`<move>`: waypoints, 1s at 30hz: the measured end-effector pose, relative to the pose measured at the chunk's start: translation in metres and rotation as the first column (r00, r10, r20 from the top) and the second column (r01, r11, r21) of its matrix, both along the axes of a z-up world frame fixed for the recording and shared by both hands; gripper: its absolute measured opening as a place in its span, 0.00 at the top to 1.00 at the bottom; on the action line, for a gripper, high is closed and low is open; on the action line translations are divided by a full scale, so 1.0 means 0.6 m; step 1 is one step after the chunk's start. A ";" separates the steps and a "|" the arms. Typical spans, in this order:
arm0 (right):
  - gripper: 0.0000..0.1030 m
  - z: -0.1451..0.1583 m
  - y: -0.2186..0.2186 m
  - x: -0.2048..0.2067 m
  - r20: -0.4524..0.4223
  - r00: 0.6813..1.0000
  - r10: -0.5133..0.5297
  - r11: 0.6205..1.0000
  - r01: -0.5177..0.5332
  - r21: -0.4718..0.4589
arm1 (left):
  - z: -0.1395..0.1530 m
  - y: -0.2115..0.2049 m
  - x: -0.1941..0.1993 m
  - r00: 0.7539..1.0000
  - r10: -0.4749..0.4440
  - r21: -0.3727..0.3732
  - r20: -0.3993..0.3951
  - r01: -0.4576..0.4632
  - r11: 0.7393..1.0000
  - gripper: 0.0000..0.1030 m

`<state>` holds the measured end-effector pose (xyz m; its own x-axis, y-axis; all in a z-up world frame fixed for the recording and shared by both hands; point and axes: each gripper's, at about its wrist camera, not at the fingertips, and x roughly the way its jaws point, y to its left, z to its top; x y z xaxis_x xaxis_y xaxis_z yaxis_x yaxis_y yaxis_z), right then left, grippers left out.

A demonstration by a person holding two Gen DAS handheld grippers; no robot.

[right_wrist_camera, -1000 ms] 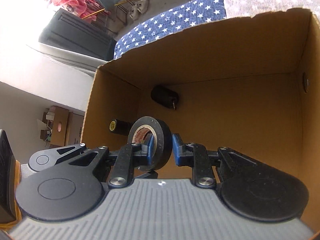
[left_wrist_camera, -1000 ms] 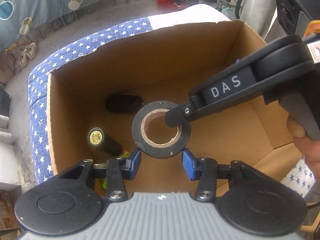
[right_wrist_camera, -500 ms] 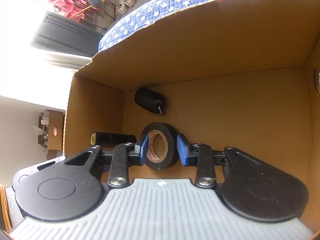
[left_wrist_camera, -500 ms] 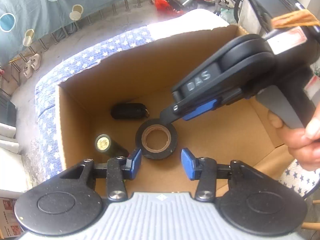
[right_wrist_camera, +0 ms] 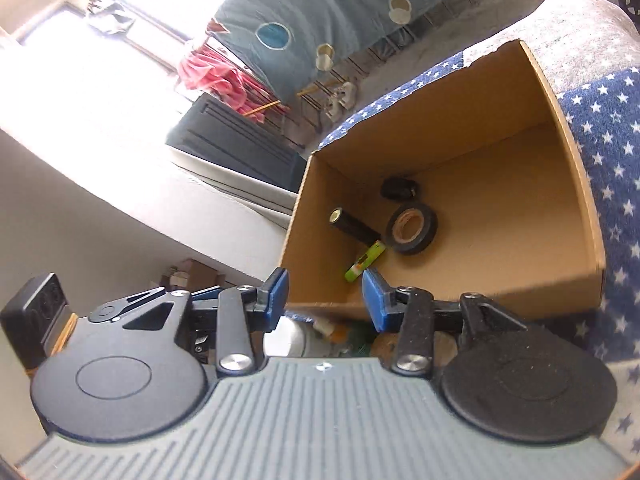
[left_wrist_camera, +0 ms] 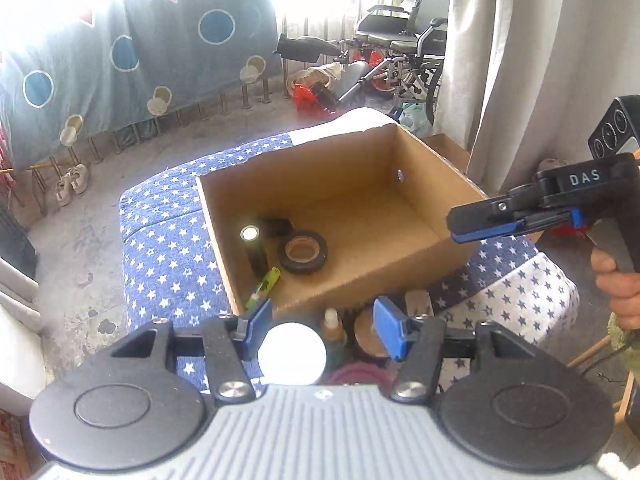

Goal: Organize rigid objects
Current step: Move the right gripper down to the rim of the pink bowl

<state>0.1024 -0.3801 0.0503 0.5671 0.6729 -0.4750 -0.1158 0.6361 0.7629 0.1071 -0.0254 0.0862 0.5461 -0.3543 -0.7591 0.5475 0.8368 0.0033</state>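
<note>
While lying flat, black tape roll, brown core, in cardboard box.

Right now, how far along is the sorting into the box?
Done: tape roll, black cylinder, green lighter and a dark object lie in the cardboard box. In hand: nothing; both grippers, left gripper and right gripper, are open. Left: white lid and small bottle outside.
</note>
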 end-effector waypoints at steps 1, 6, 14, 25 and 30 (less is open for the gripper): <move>0.60 -0.004 0.004 -0.029 0.012 1.000 -0.006 1.000 0.006 0.009 | -0.007 0.010 -0.015 1.000 -0.002 -0.001 0.003 0.002 1.000 0.39; 0.60 -0.055 0.050 -0.104 -0.018 1.000 -0.024 0.999 0.025 0.049 | -0.073 0.019 -0.062 0.998 0.005 0.035 -0.057 -0.003 0.999 0.39; 0.60 -0.134 0.119 -0.095 -0.096 0.994 -0.058 0.992 0.046 -0.118 | -0.178 -0.010 -0.078 0.988 -0.025 0.061 -0.151 0.034 0.998 0.39; 0.60 -0.191 0.141 -0.064 -0.160 0.986 -0.050 0.985 0.022 -0.171 | -0.226 -0.054 -0.058 0.990 0.027 0.131 -0.140 -0.009 0.991 0.35; 0.62 -0.207 0.151 -0.049 -0.174 0.984 -0.040 0.984 0.008 -0.180 | -0.237 -0.061 -0.049 0.988 0.071 0.148 -0.138 -0.050 0.988 0.33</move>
